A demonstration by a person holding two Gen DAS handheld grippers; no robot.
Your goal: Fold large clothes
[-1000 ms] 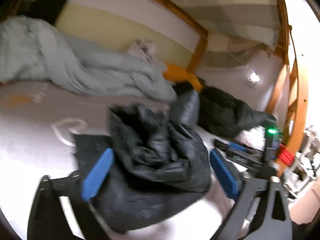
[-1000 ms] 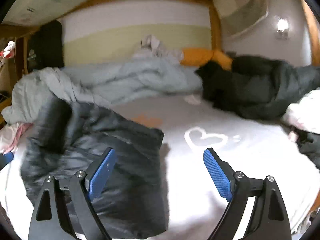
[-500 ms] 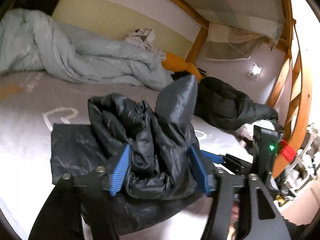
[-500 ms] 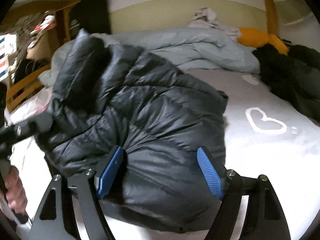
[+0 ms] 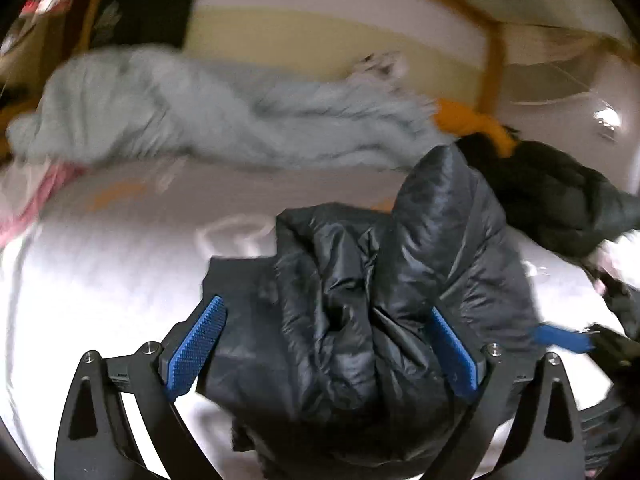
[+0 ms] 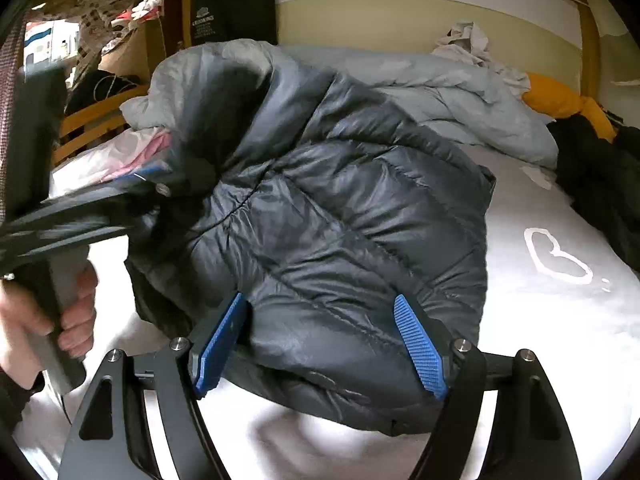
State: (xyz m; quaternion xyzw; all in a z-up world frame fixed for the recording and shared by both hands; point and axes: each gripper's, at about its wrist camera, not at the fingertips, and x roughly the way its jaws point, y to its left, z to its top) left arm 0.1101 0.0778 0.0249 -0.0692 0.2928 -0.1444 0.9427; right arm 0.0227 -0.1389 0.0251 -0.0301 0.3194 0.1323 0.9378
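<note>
A black puffer jacket lies bunched on the white bed sheet. My left gripper is open, its blue pads wide on either side of the jacket's crumpled near edge. In the right wrist view the jacket fills the middle. My right gripper has its blue pads against the jacket's lower edge, squeezing the padded fabric between them. The left gripper's black body and the hand holding it show at the left of that view.
A light blue duvet is piled along the back of the bed, with an orange pillow and a second dark coat at the right. A wooden bed frame and wall bound the far side. Cluttered shelves stand at left.
My left gripper opened from its squeeze on the jacket and swung left. My right gripper closed in on the jacket's lower edge and moved nearer to it.
</note>
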